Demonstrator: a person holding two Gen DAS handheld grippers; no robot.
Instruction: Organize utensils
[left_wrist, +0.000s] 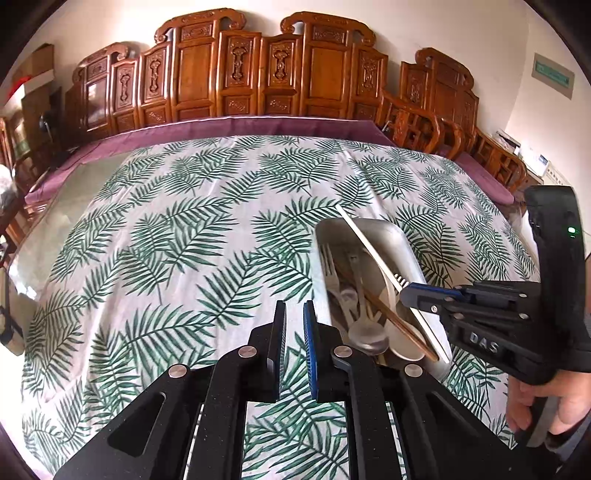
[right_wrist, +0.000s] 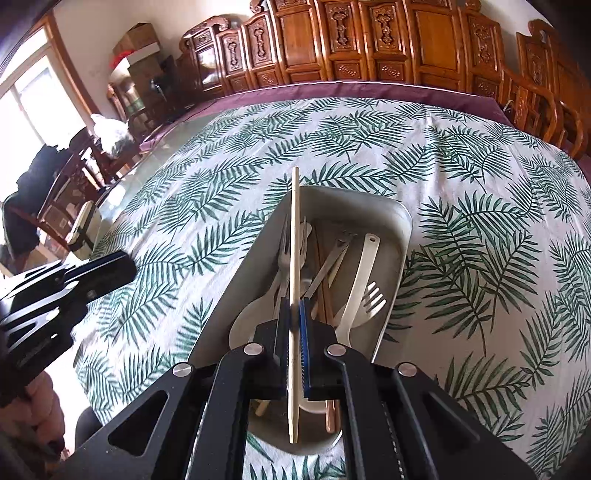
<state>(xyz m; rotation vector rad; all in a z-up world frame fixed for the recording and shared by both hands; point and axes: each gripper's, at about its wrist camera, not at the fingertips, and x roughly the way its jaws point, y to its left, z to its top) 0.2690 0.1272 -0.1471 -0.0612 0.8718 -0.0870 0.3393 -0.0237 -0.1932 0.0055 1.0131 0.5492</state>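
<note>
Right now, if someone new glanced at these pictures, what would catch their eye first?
Probably the pale chopstick clamped in the right tongs, held over the metal tray of forks and spoons. Next, the bold leaf-print tablecloth, and the carved wooden screen behind the table.

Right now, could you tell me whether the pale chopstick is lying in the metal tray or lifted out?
Lifted: the right hand-held gripper is shut on the pale chopstick, holding it above the metal tray.
</note>
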